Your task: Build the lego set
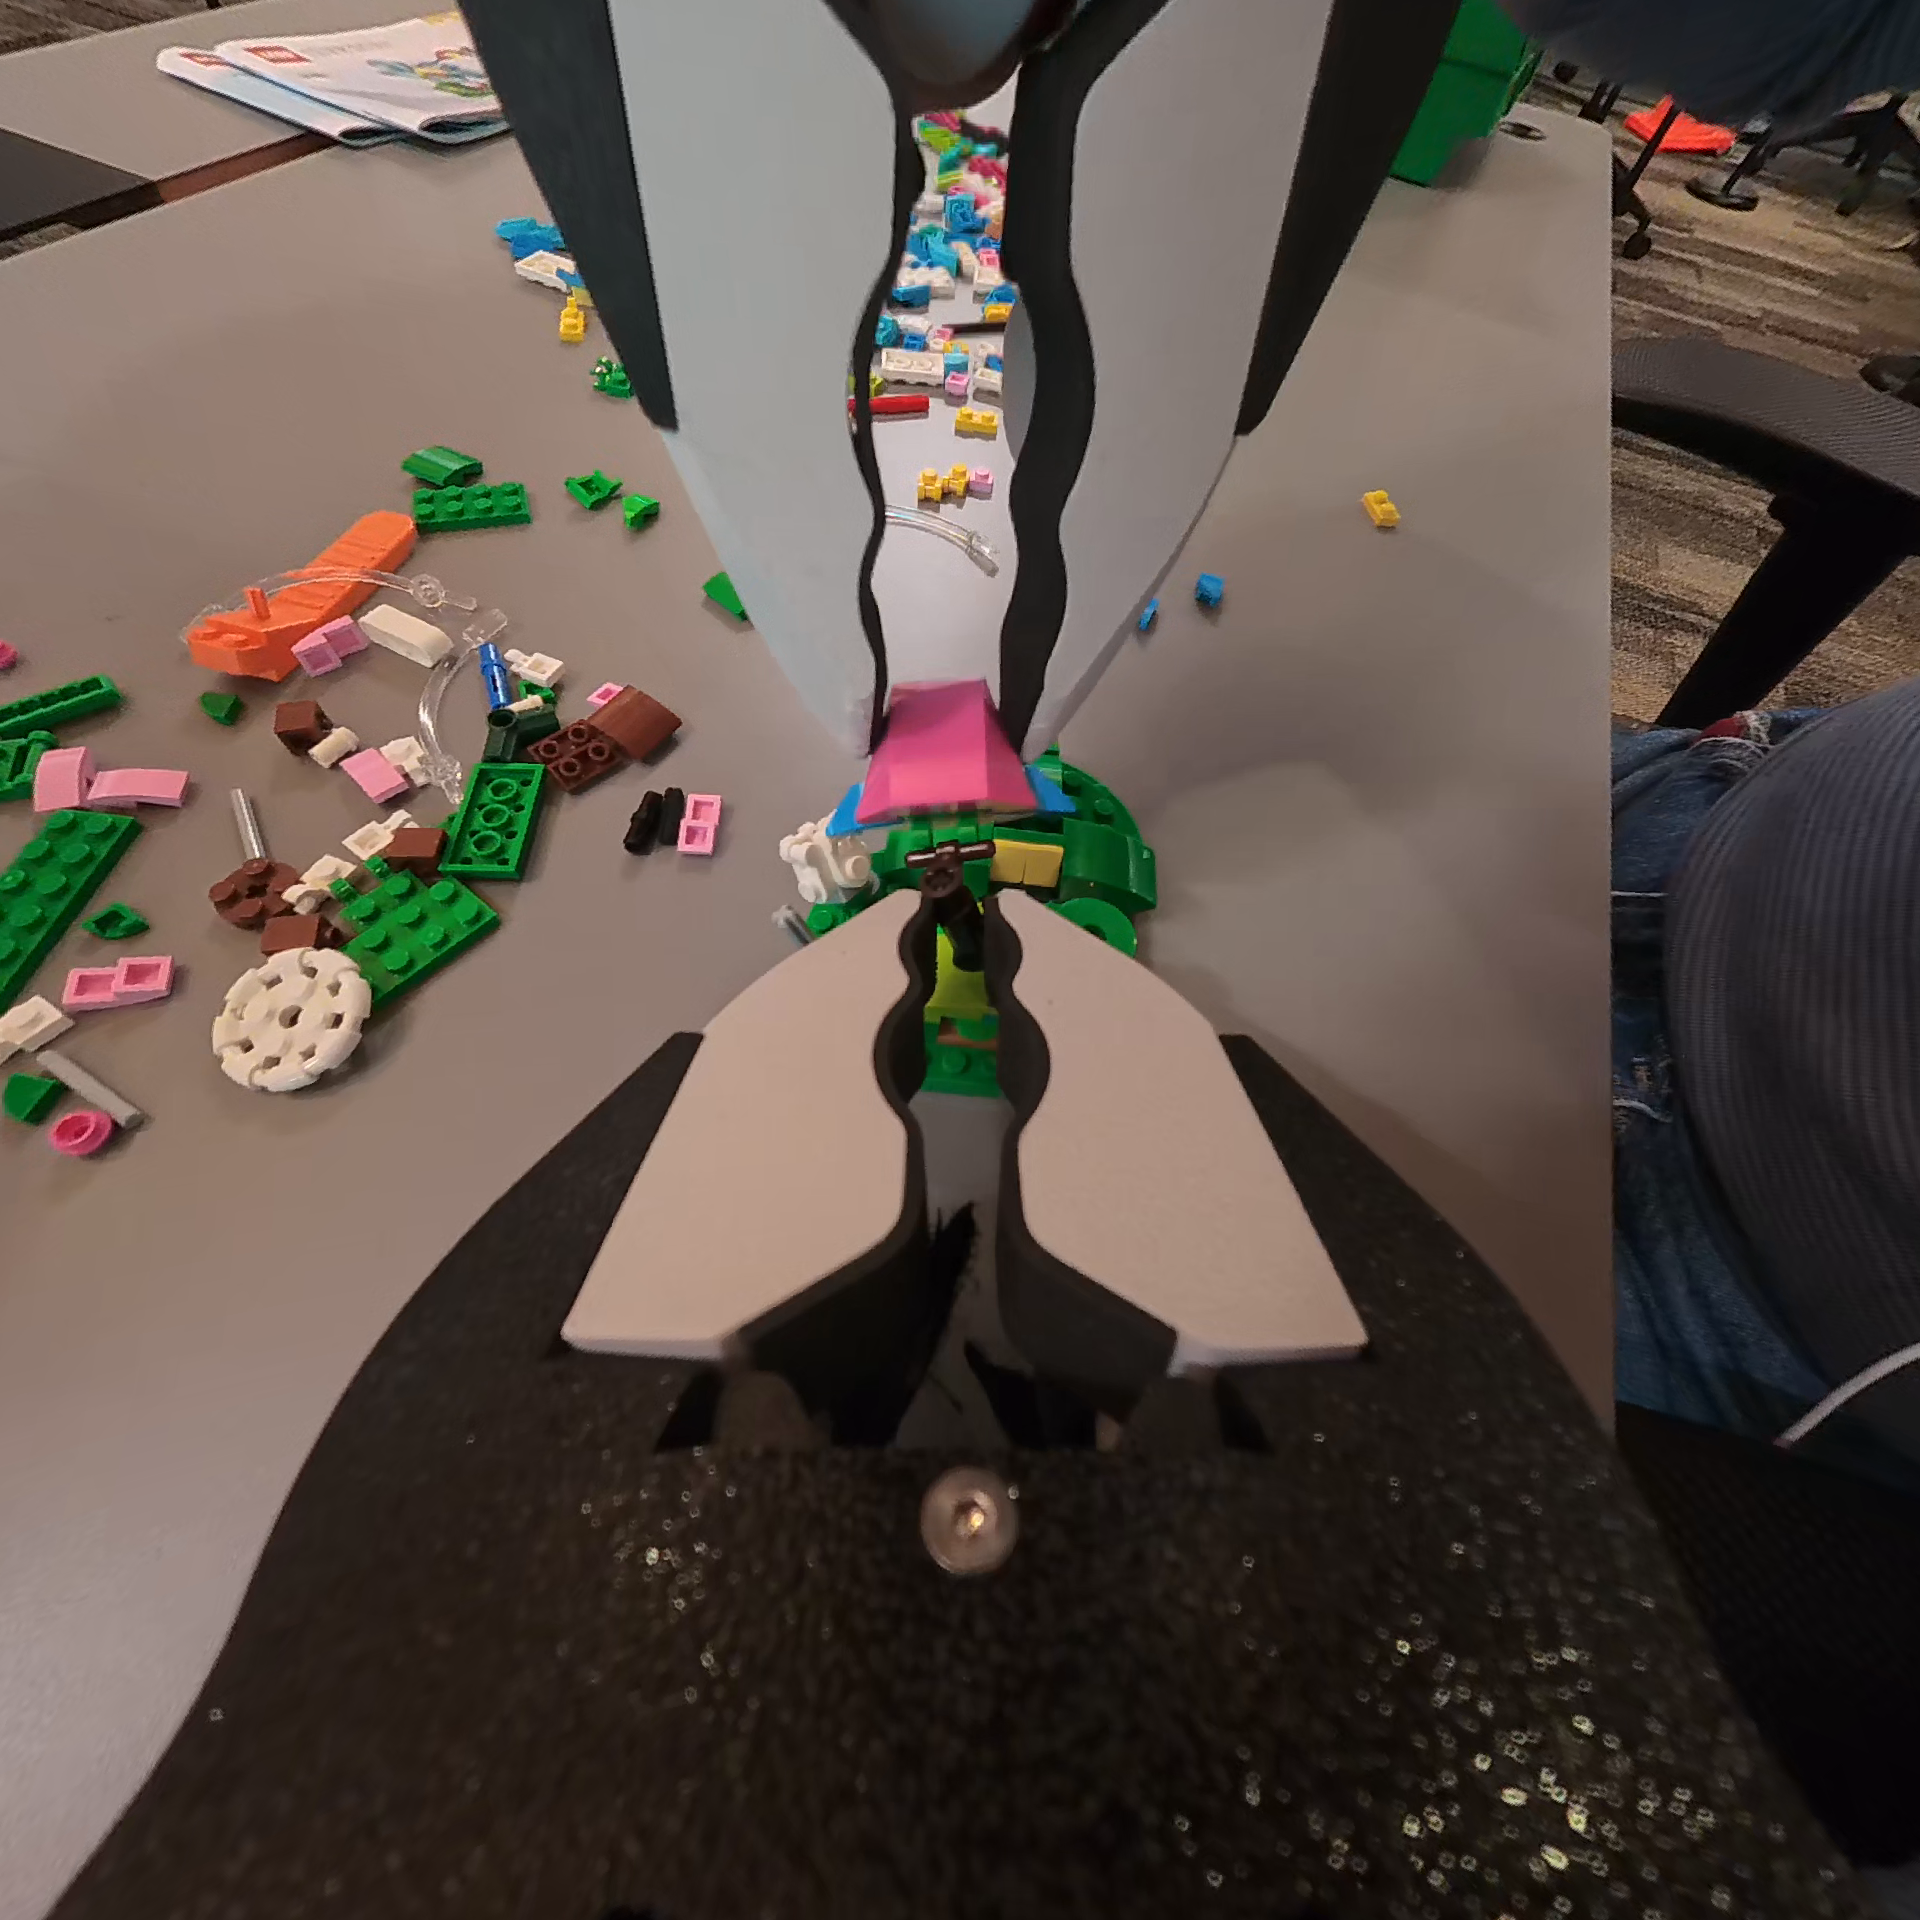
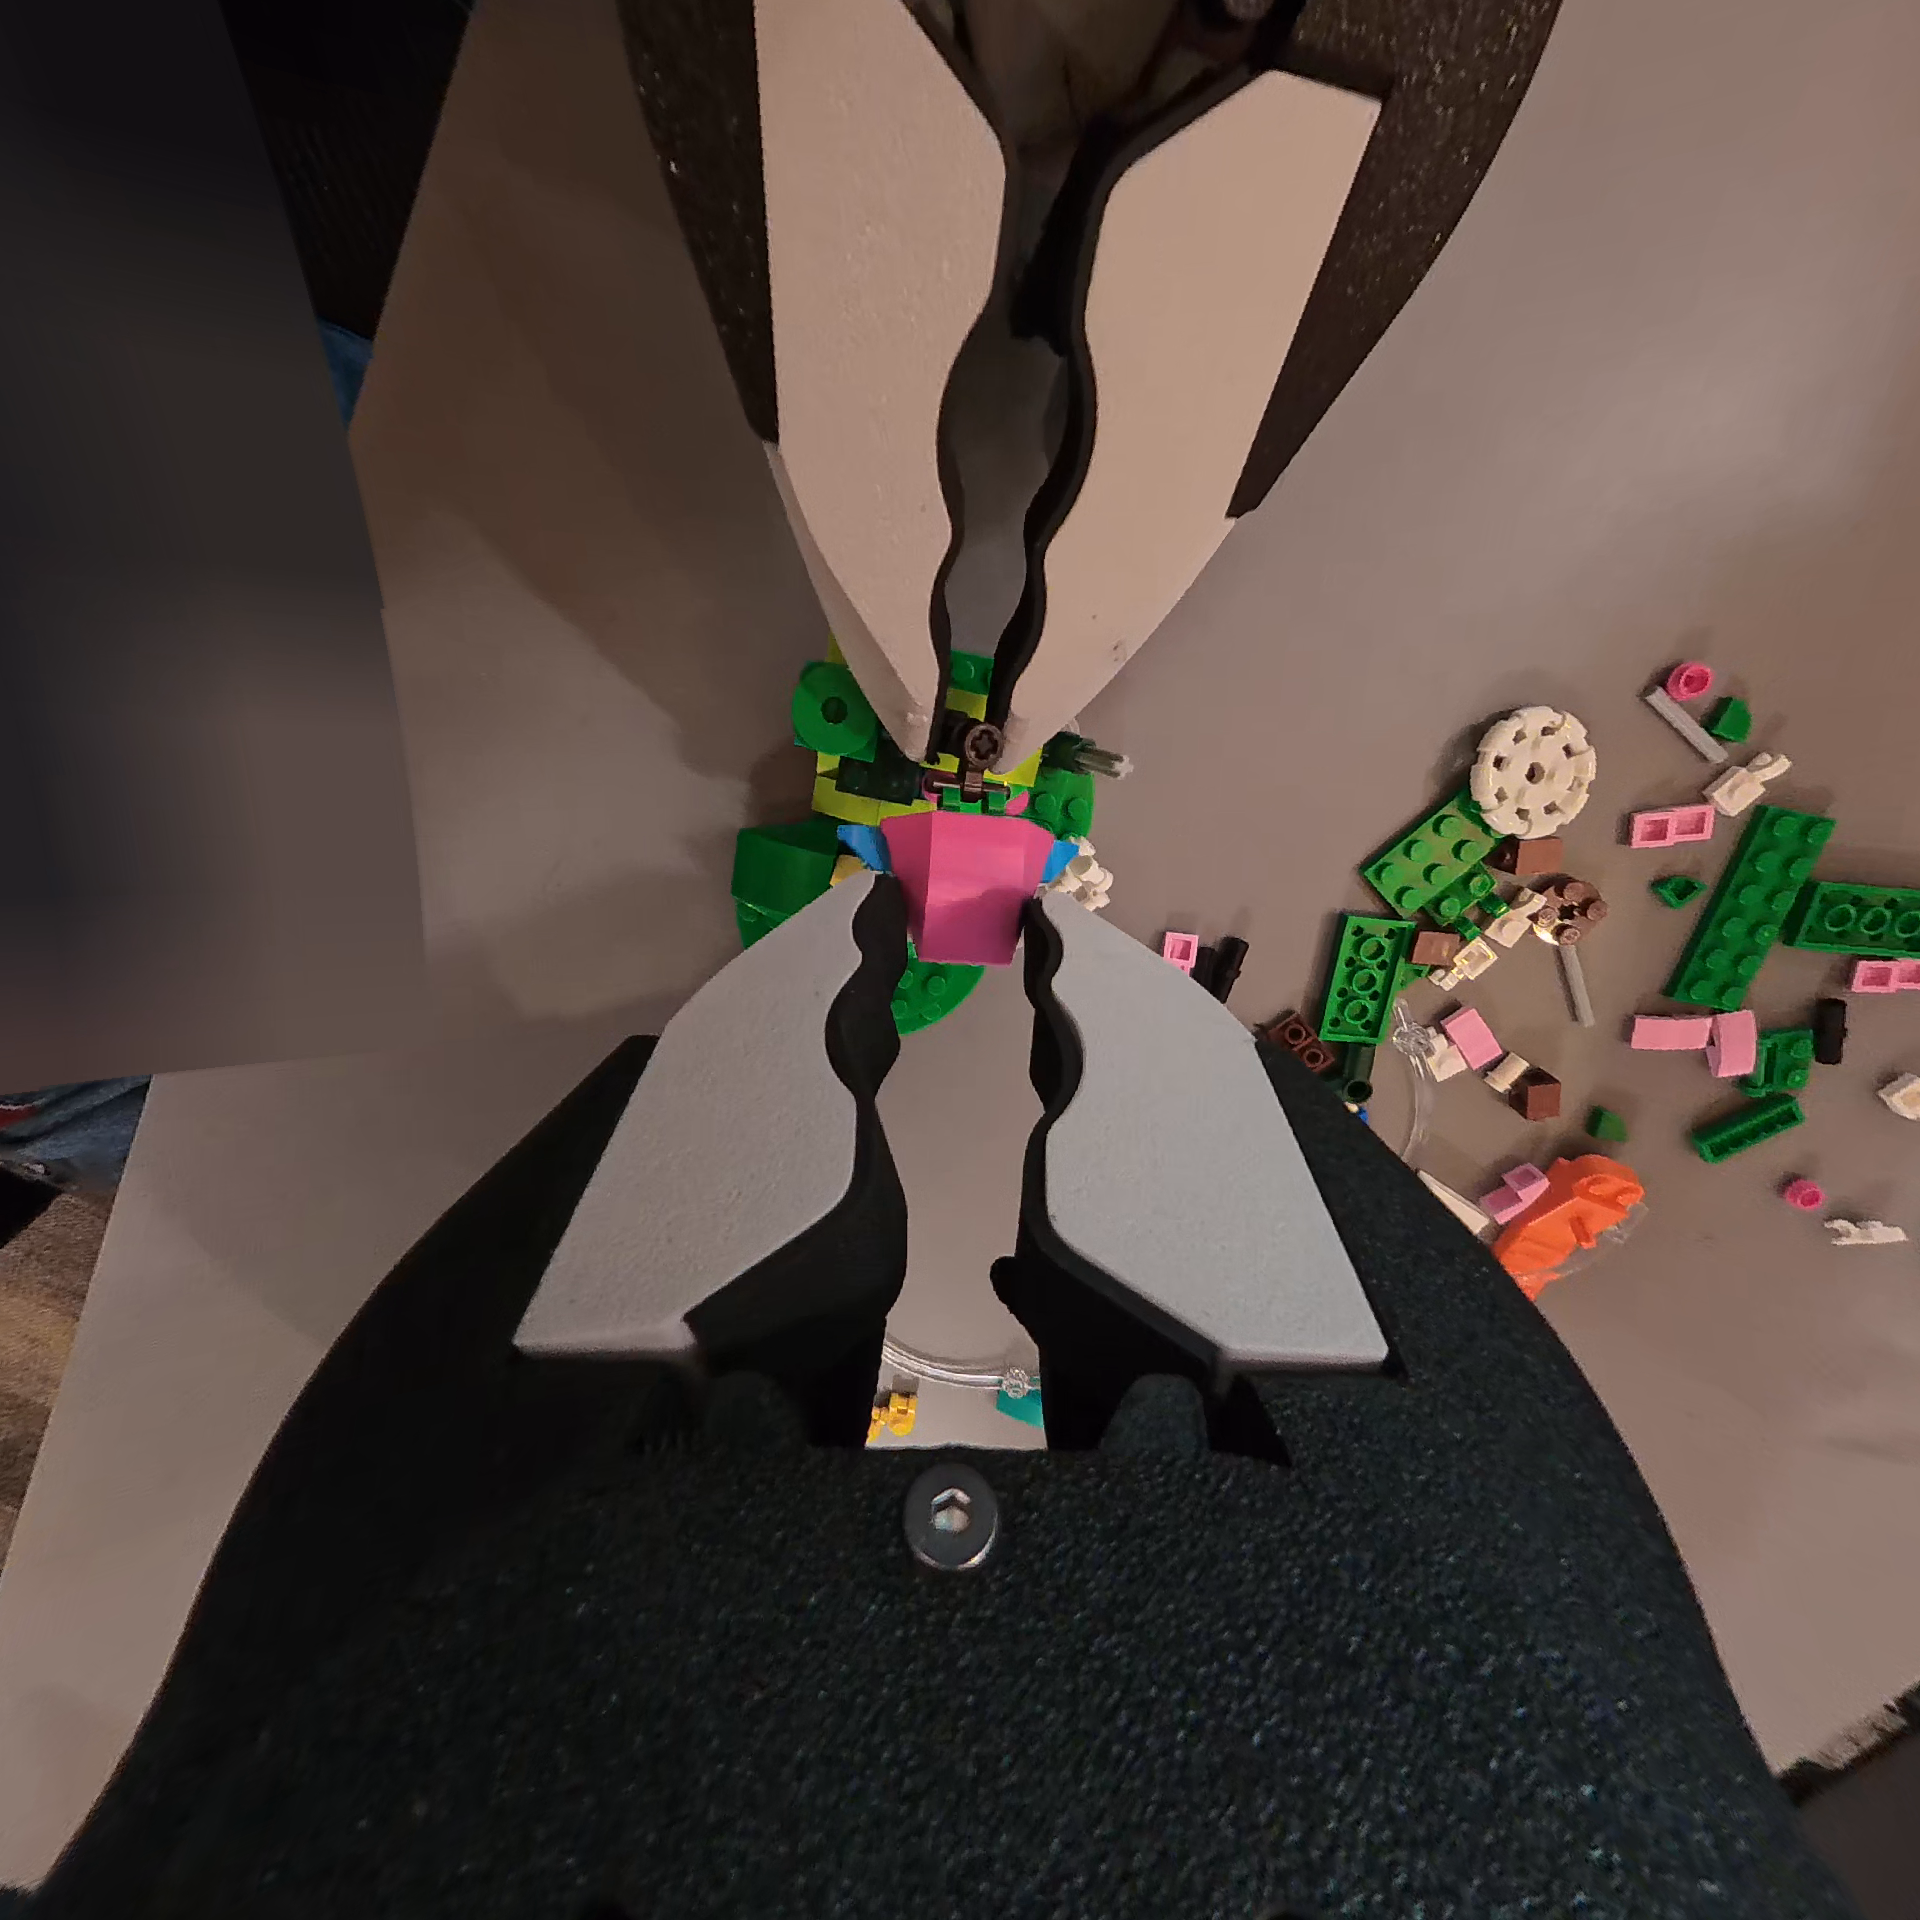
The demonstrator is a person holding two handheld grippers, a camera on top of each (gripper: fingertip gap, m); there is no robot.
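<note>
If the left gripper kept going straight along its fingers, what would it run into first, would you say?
The left gripper is already shut on a dark brown piece of the green build. Straight ahead sits the pink piece held by the right gripper; it would probably meet that first.

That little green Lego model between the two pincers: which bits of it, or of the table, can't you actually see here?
- Left wrist view: the small green Lego model is half hidden by the left gripper and the magenta sloped brick.
- Right wrist view: its base is covered by the right gripper.
- Left wrist view: the far pile of small mixed bricks shows only between fingers.
- Right wrist view: a blurred patch covers the left side.
</note>
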